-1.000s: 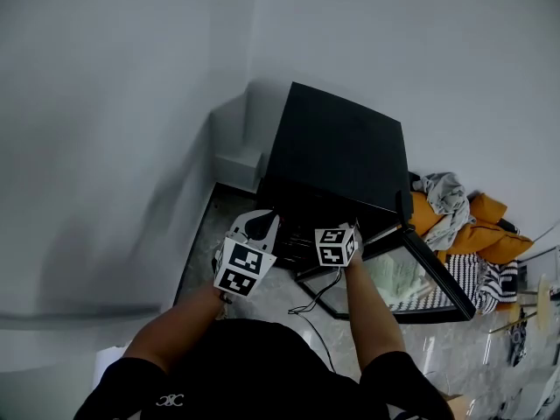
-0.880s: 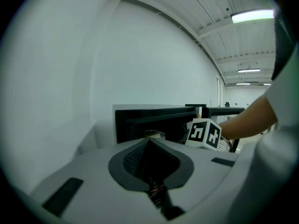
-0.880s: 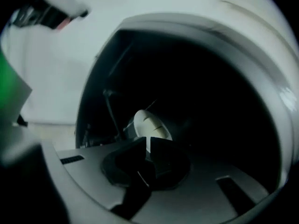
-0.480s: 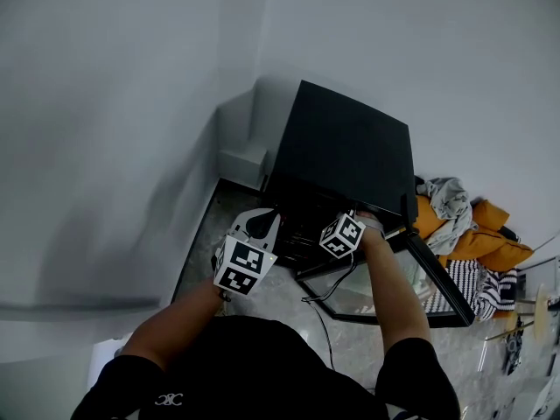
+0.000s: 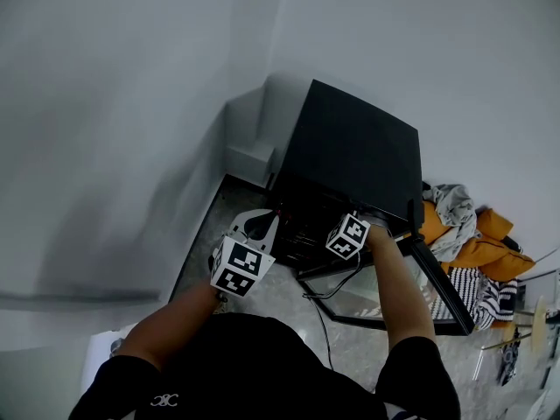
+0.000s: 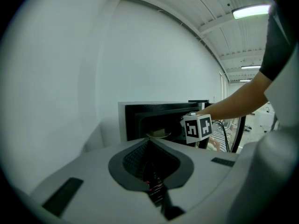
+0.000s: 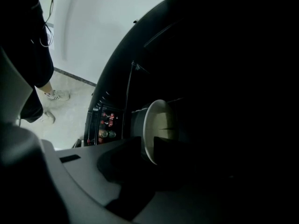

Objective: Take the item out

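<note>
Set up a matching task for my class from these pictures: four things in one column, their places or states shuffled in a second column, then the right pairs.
Column 1
1. white round bowl
2. glass-paned door of the black box-shaped oven
3. left gripper
4. right gripper

Column 2
A. stands open
B. reaches into the oven's cavity
C. sits inside the oven's cavity
D. held outside the oven, jaws together

Pairs: 1-C, 2-A, 3-D, 4-B.

Note: the right gripper's jaws have just been opening; the bowl's rim stands between them.
</note>
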